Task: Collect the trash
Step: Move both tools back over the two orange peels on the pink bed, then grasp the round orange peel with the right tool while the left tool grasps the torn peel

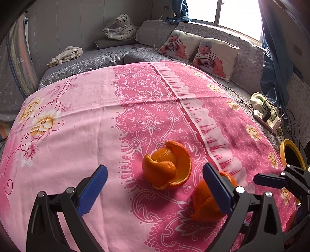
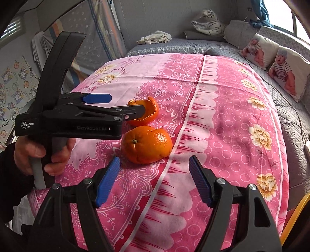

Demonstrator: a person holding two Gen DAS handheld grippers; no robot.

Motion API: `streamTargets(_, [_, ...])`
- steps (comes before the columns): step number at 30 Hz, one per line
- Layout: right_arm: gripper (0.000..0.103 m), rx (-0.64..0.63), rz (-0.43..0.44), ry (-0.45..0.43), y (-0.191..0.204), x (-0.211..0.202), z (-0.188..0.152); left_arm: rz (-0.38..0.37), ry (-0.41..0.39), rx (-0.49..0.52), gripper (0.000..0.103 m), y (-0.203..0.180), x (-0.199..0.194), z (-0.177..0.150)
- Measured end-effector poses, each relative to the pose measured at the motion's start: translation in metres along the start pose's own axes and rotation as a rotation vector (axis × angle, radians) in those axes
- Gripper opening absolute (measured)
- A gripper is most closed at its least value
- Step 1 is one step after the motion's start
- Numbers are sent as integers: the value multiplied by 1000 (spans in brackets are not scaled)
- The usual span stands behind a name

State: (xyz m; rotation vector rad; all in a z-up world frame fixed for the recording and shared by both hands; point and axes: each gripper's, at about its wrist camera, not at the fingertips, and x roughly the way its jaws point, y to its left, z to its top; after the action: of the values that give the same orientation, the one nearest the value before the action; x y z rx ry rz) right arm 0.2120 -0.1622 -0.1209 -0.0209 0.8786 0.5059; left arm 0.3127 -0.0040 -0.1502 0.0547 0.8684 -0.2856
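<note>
1. On the pink floral cloth, the right gripper [image 2: 154, 178] is hanging with jaws apart and empty just short of the near orange peel [image 2: 146, 143]; it should be straddling it squarely.
2. Beyond, the left gripper [image 1: 155, 186] is bracketing the far orange peel [image 1: 167, 164], jaws apart, touching nothing.
3. Off the cloth's edge, the yellow bin [image 1: 288, 149] is waiting.

You're getting bright daylight from the window [image 1: 222, 11], which is blowing out white. Soft shadows are falling beside the peels [image 1: 168, 166]. Fisheye bending and dark vignetting are crowding the edges.
</note>
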Motion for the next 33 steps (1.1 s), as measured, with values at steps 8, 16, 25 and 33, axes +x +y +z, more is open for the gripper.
streamTargets(8, [69, 5, 6, 10, 1, 4, 1, 1, 24, 1, 95, -1, 8, 1])
streamTargets(16, [69, 5, 12, 16, 1, 11, 5, 4, 37, -8, 95, 0, 13, 1])
streamTargets(25, [69, -10, 19, 40, 4, 25, 10, 14, 43, -28, 95, 7, 19, 3])
streamTargets(33, [69, -16, 9, 50, 4, 34, 15, 15, 46, -34, 94, 11, 23, 4])
